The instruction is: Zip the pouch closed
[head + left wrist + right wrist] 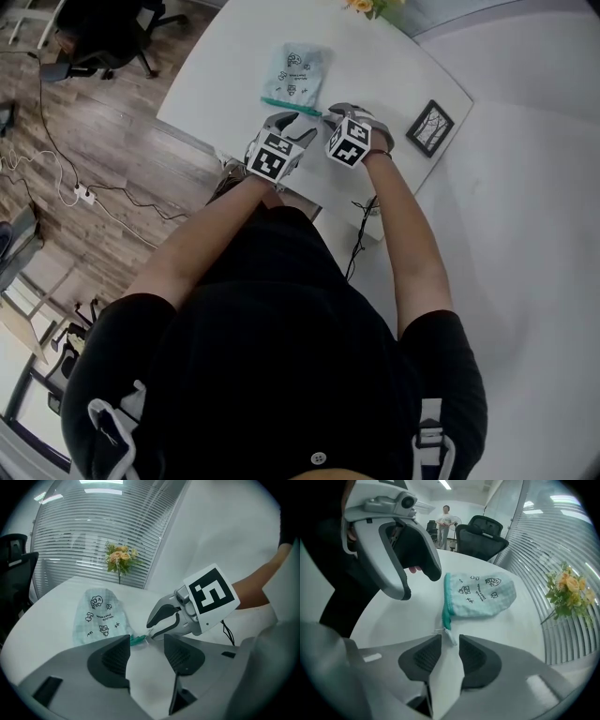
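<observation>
The pouch is laid flat on the counter. At its zipper end the right claw is narrowed about the pull, unpinched; the left claw is held wide, presumably for bracing.

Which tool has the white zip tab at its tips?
The right tool: the white tab lies at its narrow gap's mouth. The left tool sits wider, near the teal zipper.

One pale-teal checked fabric pouch, one black-framed picture, one bunch of yellow flowers and one white table are counted. Two grey marker-cubed grippers are counted: left gripper, right gripper.
</observation>
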`<act>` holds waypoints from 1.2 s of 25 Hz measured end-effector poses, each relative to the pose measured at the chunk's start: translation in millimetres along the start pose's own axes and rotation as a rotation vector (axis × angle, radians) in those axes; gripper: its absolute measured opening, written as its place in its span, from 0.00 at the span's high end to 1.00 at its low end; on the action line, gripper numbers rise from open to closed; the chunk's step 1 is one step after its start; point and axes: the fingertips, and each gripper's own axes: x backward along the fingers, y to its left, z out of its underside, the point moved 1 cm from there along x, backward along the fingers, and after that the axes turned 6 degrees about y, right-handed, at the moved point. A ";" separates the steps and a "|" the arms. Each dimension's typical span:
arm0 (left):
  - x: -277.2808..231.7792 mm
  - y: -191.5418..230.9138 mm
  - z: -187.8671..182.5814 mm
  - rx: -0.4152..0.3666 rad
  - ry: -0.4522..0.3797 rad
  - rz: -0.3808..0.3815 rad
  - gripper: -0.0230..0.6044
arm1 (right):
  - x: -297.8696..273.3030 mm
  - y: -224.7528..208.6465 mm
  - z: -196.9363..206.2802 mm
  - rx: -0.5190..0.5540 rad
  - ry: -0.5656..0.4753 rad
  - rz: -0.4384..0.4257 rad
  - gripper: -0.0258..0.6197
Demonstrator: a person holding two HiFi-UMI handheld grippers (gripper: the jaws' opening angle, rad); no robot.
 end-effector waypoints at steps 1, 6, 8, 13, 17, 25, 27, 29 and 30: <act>-2.2 0.0 1.7 0.003 0.007 0.002 0.60 | -3.0 0.8 0.2 0.017 0.008 -0.001 0.77; -7.2 -1.4 11.2 0.000 0.034 0.013 0.61 | -10.6 3.7 -2.1 0.049 0.032 -0.001 0.91; -10.8 -2.3 16.7 -0.002 0.033 0.017 0.61 | -10.8 5.6 -2.6 0.028 0.032 -0.016 0.91; -9.5 0.1 23.9 -0.003 0.048 0.014 0.61 | -1.4 10.4 -15.3 -0.089 -0.007 -0.079 0.92; -6.0 6.7 29.8 -0.005 0.061 0.000 0.62 | 7.9 16.5 -30.9 -0.140 -0.037 -0.114 0.92; -9.2 13.6 41.7 -0.016 0.081 -0.007 0.66 | 24.6 30.3 -53.4 -0.212 -0.093 -0.169 0.92; -8.6 15.9 43.9 -0.011 0.082 -0.011 0.68 | 26.5 34.0 -56.5 -0.220 -0.096 -0.180 0.92; -7.7 17.2 45.2 -0.007 0.078 -0.010 0.71 | 27.4 37.6 -59.0 -0.224 -0.099 -0.188 0.92; -7.7 16.8 45.8 -0.007 0.076 -0.008 0.74 | 27.8 39.4 -59.9 -0.229 -0.103 -0.192 0.92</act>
